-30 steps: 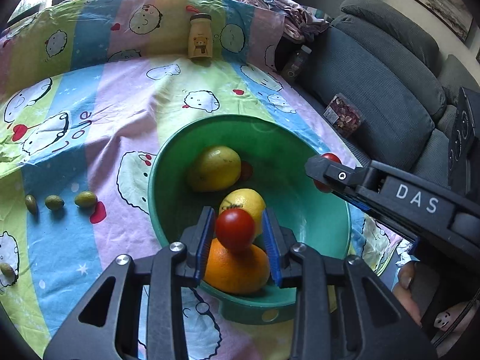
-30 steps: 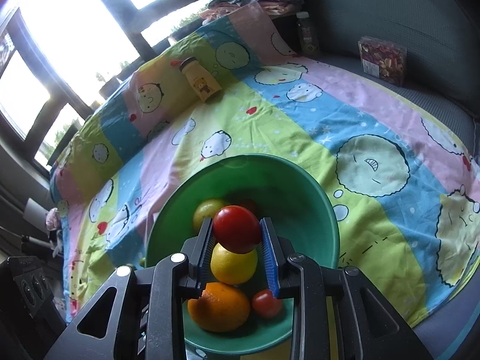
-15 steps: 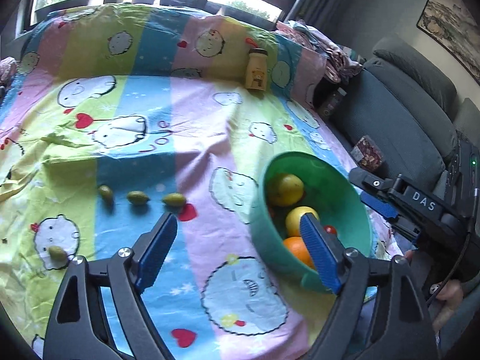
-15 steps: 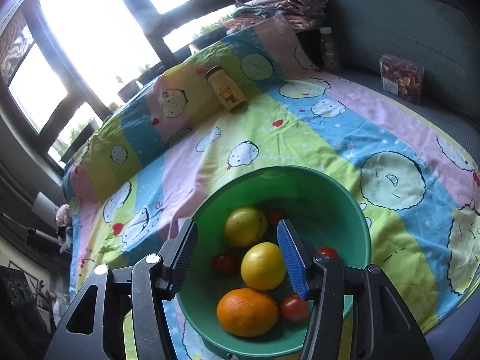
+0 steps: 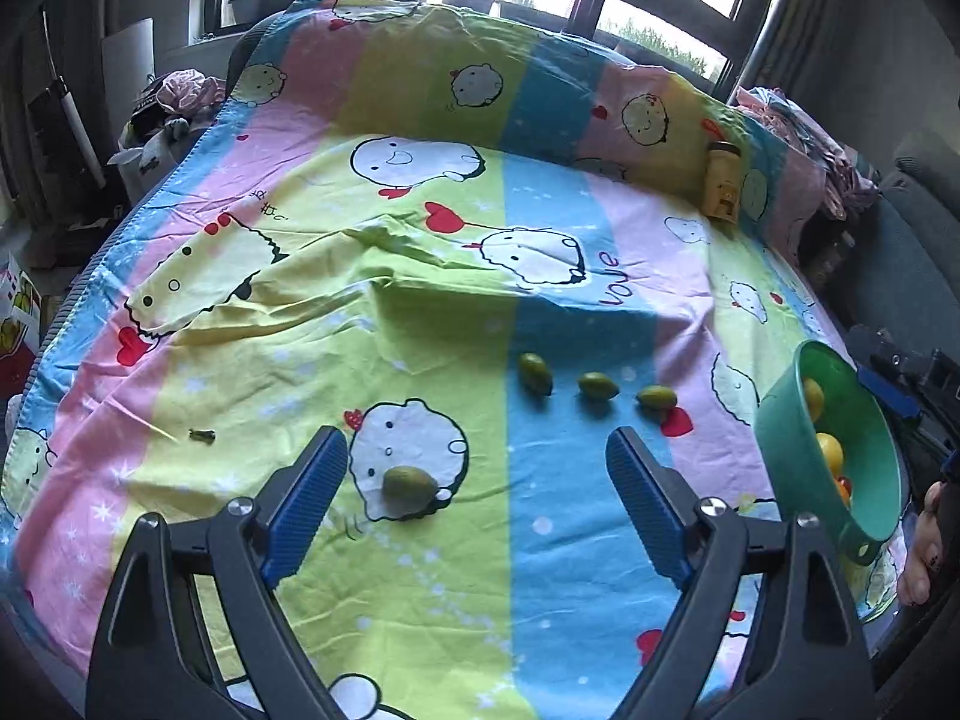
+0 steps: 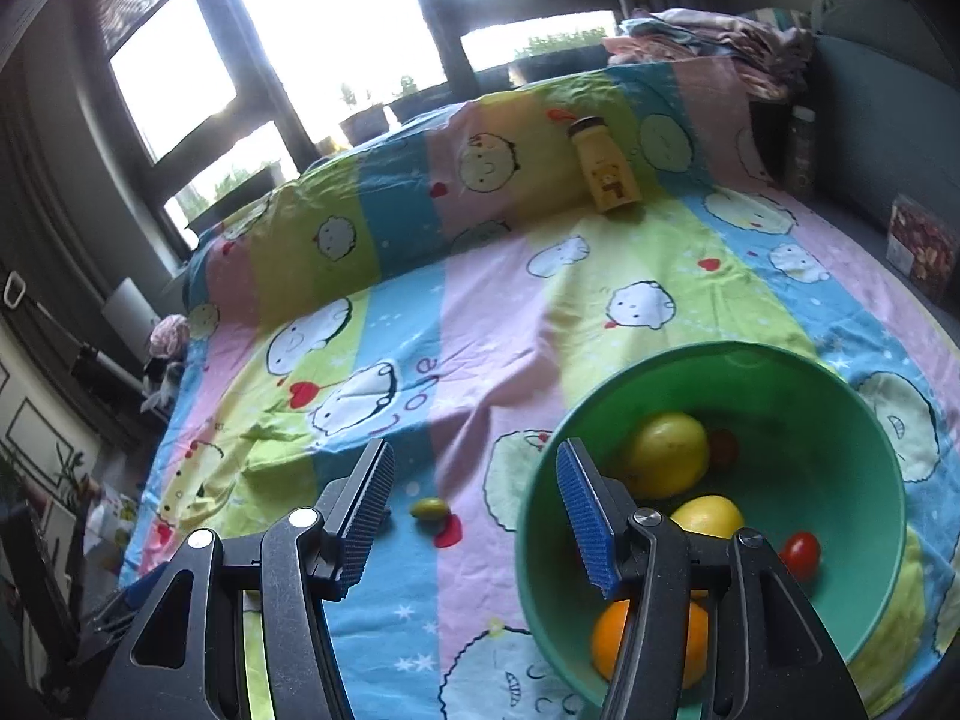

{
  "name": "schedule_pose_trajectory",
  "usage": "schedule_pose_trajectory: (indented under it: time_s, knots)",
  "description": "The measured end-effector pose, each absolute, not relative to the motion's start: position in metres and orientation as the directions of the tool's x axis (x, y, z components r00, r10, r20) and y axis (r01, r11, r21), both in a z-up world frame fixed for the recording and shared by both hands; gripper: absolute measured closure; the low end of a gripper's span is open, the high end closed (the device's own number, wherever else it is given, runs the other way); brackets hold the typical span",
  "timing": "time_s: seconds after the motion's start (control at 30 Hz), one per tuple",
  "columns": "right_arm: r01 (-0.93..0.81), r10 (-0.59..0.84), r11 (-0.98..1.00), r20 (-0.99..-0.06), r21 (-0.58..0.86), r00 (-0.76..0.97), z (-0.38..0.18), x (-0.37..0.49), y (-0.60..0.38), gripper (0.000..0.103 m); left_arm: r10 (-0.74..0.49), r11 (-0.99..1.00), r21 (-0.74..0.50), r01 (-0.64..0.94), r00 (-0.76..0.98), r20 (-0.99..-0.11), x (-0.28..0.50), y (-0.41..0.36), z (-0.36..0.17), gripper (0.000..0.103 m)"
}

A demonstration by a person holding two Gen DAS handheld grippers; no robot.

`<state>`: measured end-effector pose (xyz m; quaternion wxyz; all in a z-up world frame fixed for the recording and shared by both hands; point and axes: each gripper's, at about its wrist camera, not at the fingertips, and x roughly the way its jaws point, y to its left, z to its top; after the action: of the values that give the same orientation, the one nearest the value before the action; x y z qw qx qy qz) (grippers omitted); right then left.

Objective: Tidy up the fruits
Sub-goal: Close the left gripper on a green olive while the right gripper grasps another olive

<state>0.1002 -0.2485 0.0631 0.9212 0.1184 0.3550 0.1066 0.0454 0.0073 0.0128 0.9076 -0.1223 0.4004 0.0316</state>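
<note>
**Both grippers open and empty over the striped cartoon sheet**

Nearest the left wrist camera, the left gripper hangs over the bed with its blue-padded jaws spread wide and nothing pinched between them; its jaws have just been opening. Between the fingers, nearer the left one, a small oval green fruit lies on the pastel-striped sheet printed with white cartoon faces, untouched by either pad. A tiny dark green scrap lies to the left of the fingers. Farther on, three more small green oval fruits lie in a loose row on the blue and pink stripes. At the right edge the round green plastic bowl shows side-on.

From the right wrist camera, the right gripper also stands open with nothing held; its jaws have just been opening. Its right finger overlaps the bowl's near rim in the view. Inside the bowl lie an orange closest, a yellow lemon and a red cherry tomato beyond it, then a yellow-green citrus fruit with another red tomato beside it.

Farthest away, a yellow bottle with a brown cap leans against the raised fold of the sheet below the windows.
</note>
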Motion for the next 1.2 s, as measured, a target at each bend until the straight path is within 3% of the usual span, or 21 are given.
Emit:
schedule_pose_trajectory:
  time_s: [0.43,0.53,0.7,0.83,1.2]
  knots:
    - [-0.232,0.379,0.925,-0.708,0.299,0.596,0.029,0.131,-0.182,0.047,-0.05,0.919,-0.294,-0.263,0.66,-0.749,0.057,0.04,-0.013,0.016]
    - [-0.235,0.364,0.931,-0.739,0.279,0.567,0.017,0.141,-0.171,0.055,-0.02,0.93,-0.26,-0.261,0.67,-0.742,0.059,0.036,-0.012,0.018]
    - [-0.182,0.311,0.95,-0.803,0.252,0.508,-0.008,0.163,-0.167,0.063,-0.037,0.937,-0.249,-0.244,0.641,-0.766,0.064,0.033,-0.02,0.031]
    - [-0.141,0.248,0.969,-0.841,0.205,0.482,-0.024,0.172,-0.168,0.065,-0.04,0.945,-0.233,-0.229,0.627,-0.778,0.067,0.03,-0.024,0.035]
    - [-0.139,0.234,0.972,-0.851,0.19,0.47,-0.037,0.179,-0.162,0.068,-0.045,0.947,-0.218,-0.237,0.572,-0.819,0.075,0.029,-0.036,0.054]
